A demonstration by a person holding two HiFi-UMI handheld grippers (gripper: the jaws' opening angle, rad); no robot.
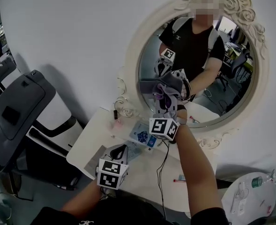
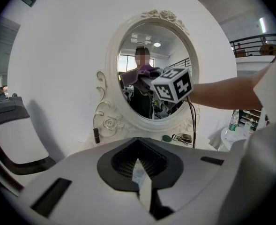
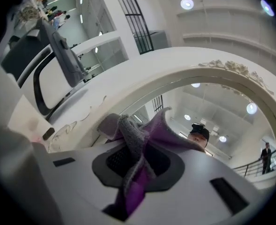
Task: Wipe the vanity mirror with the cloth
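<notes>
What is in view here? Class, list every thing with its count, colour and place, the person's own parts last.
table: one, white, against the wall.
mirror: one, oval, cream carved frame, above the table.
cloth: one, purple and grey, held up at the mirror.
packet: one, blue and white, on the table.
cable: one, black, across the table.
machine: one, grey and white, left of the table.
bottle: one, green-capped, far right.
left gripper: one, grey, shut, empty, over the table.
right gripper: one, grey, shut on the cloth.
</notes>
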